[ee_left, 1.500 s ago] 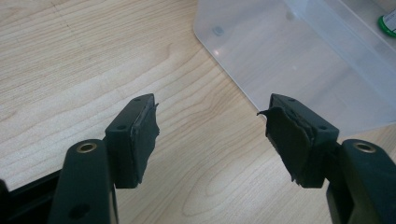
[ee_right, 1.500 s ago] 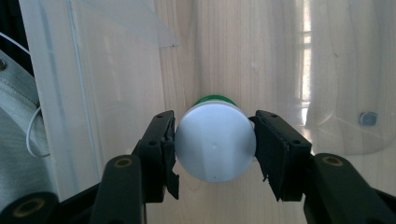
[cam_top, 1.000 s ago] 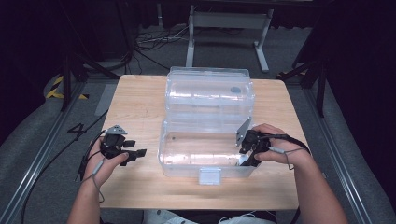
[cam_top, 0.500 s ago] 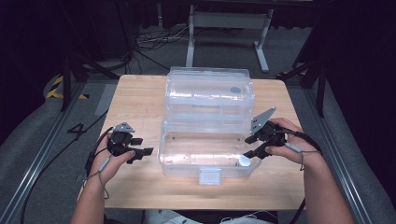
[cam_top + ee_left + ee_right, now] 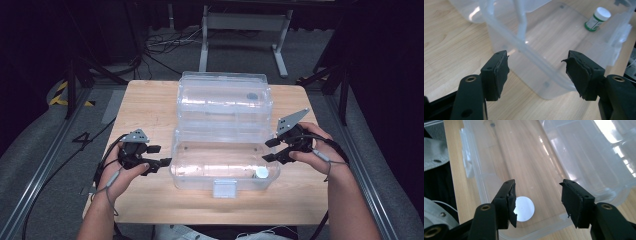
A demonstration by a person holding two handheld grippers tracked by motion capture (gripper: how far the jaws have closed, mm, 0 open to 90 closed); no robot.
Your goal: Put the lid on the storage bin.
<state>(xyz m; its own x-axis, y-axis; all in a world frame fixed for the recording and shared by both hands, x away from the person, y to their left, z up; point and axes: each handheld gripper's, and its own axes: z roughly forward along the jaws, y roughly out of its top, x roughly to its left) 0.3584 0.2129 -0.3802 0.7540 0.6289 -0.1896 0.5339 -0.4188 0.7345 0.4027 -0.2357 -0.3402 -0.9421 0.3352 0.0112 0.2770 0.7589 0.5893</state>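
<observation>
Bottle, small with a white cap, stands in the near right corner of the clear box on the table. It looks light, hard and smooth, so it could slip; grabbing its sides under the cap seems best. Right gripper hangs just above it, jaws wide open and empty. Left gripper waits by the box's left end, also wide open and empty. Farther back lies the open lid.

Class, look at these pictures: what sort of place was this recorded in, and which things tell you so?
Probably a lab or recording workspace, not a home: a bare wooden table on grey carpet, loose cables across the floor, a metal frame stand behind, and dark surroundings. A clear plastic box sits open on the table.
</observation>
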